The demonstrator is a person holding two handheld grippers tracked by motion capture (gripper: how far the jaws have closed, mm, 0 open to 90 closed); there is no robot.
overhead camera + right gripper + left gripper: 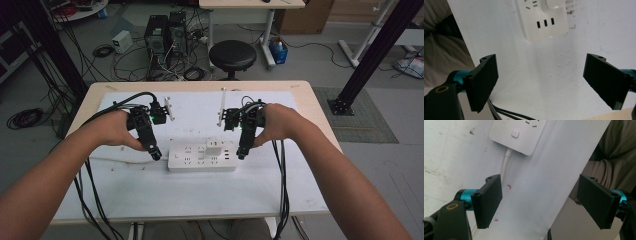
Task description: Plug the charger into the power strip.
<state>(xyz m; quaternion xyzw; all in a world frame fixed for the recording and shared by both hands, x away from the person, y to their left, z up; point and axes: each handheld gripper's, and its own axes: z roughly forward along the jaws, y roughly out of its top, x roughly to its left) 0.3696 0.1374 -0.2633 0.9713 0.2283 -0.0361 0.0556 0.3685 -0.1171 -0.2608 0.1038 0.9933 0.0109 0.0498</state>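
While a white adapter point(213, 146) sits plugged into the white power strip point(202, 155) at the middle of the table point(300, 92), the left gripper point(156, 154) hovers just beside the strip's left end and the right gripper point(241, 156) just beside its right end, both with jaws spread wide and holding nothing. Judging by this, either the plugging-in is done or a pull-out is not yet begun.

floor point(320, 60): grey, cable tangles at 11 | black round stool point(232, 55) at 12 | two black computer towers point(166, 32) at 11 | light-wood desk point(250, 4) at 12 | dim light
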